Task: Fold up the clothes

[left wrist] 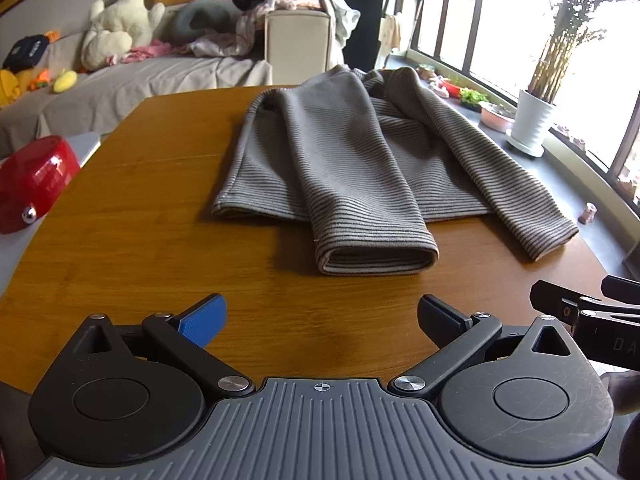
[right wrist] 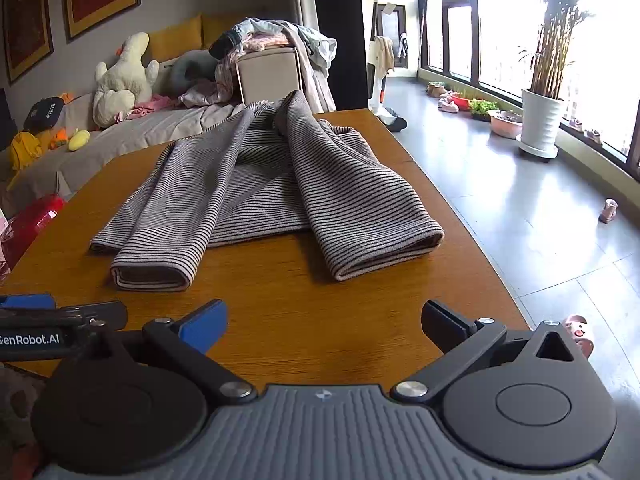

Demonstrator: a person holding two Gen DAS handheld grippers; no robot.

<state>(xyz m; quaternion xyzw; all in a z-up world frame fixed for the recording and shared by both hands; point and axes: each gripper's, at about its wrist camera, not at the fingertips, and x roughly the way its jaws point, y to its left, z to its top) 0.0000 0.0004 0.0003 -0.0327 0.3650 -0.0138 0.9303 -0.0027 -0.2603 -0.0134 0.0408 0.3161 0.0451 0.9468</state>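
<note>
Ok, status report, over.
Left gripper and right gripper open, empty, short of sweater. Both sleeves folded in. Table ahead clear.

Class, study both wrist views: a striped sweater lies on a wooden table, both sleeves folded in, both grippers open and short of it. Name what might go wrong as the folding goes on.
1. The right sleeve runs out close to the table edge; a tug may drag it over.
2. The sleeve cuffs are thick rolls; pads may pinch only the top layer.
3. The left gripper and right gripper sit close together and may collide.
</note>
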